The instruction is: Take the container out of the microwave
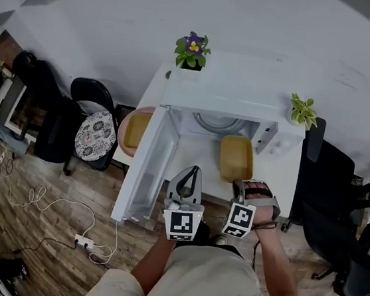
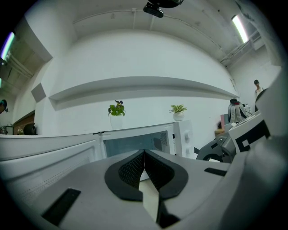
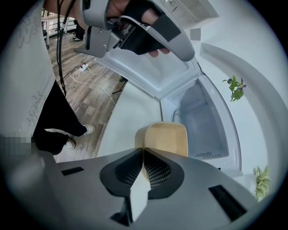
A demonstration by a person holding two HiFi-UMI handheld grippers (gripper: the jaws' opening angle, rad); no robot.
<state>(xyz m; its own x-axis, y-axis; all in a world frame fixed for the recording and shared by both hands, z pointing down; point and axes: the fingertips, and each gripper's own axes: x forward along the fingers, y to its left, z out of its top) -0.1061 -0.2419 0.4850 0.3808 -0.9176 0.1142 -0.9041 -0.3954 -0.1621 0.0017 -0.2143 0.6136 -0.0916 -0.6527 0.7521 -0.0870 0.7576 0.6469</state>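
Note:
The yellow container (image 1: 236, 158) stands on the white table (image 1: 280, 189) just in front of the open microwave (image 1: 224, 105). My right gripper (image 1: 246, 184) slants down onto the container's near rim and looks shut on it. In the right gripper view the container (image 3: 168, 139) begins right at the closed tips of the right gripper (image 3: 143, 150). My left gripper (image 1: 194, 170) is shut with nothing in it and hovers left of the container, by the door. In the left gripper view the left gripper (image 2: 144, 152) points level at the microwave (image 2: 180, 134).
The microwave door (image 1: 145, 172) swings out to the left, past the table's front edge. Two potted plants (image 1: 193, 50) (image 1: 302, 111) stand on top of the microwave. Chairs (image 1: 96, 133) (image 1: 339, 196) flank the table. A power strip (image 1: 86, 240) and its cable lie on the wooden floor.

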